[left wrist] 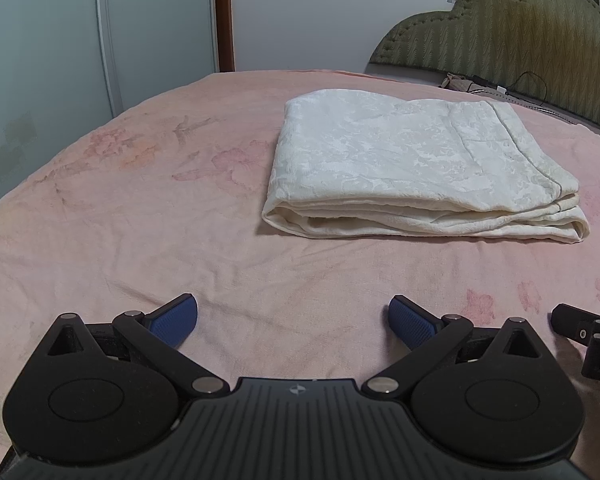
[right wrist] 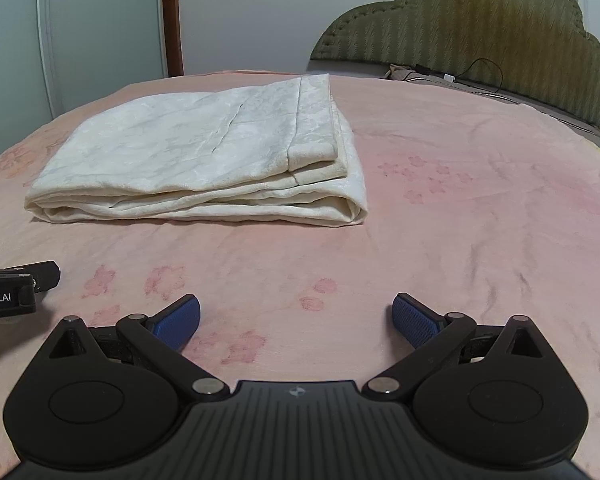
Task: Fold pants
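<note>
Both hand-held grippers, left [left wrist: 293, 322] and right [right wrist: 296, 320], rest jaws apart on pink floral bed [right wrist: 460, 220]. Cream textured pants [right wrist: 204, 152] lie folded ahead, untouched. Folding looks finished; next: withdraw.

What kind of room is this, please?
Most likely a bedroom: the folded white pants lie on a bed with a pink flowered cover, a padded green headboard stands behind it, and pale wardrobe doors are at the left.
</note>
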Motion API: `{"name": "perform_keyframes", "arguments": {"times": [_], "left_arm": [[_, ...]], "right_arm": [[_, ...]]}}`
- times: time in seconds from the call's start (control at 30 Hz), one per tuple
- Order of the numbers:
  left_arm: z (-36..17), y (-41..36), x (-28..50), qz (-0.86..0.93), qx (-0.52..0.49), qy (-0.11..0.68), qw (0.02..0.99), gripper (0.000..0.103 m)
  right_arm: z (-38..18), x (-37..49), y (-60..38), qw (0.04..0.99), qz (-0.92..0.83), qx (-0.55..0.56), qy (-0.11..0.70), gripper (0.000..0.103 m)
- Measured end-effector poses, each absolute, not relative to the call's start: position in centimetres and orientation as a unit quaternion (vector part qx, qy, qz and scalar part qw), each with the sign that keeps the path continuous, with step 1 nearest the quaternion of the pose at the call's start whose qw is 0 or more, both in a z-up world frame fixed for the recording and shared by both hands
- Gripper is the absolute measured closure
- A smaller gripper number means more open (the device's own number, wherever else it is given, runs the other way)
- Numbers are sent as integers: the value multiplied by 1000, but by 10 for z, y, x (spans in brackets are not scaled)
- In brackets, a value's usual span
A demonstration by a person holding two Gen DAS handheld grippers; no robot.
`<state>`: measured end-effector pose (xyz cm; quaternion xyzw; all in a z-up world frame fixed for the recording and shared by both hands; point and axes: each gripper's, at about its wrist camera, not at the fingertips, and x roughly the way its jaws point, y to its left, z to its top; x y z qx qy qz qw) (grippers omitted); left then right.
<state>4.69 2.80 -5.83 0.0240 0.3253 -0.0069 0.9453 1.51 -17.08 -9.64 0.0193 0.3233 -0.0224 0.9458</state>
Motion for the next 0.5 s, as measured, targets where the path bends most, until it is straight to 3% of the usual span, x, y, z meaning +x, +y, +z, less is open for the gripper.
{"name": "perform_keyframes", "arguments": {"times": [0.5], "left_arm": [[-58,29,48,-10,16,325,946,0]], "right_arm": [[-96,15,-171,946,-22,21,323,0]]}}
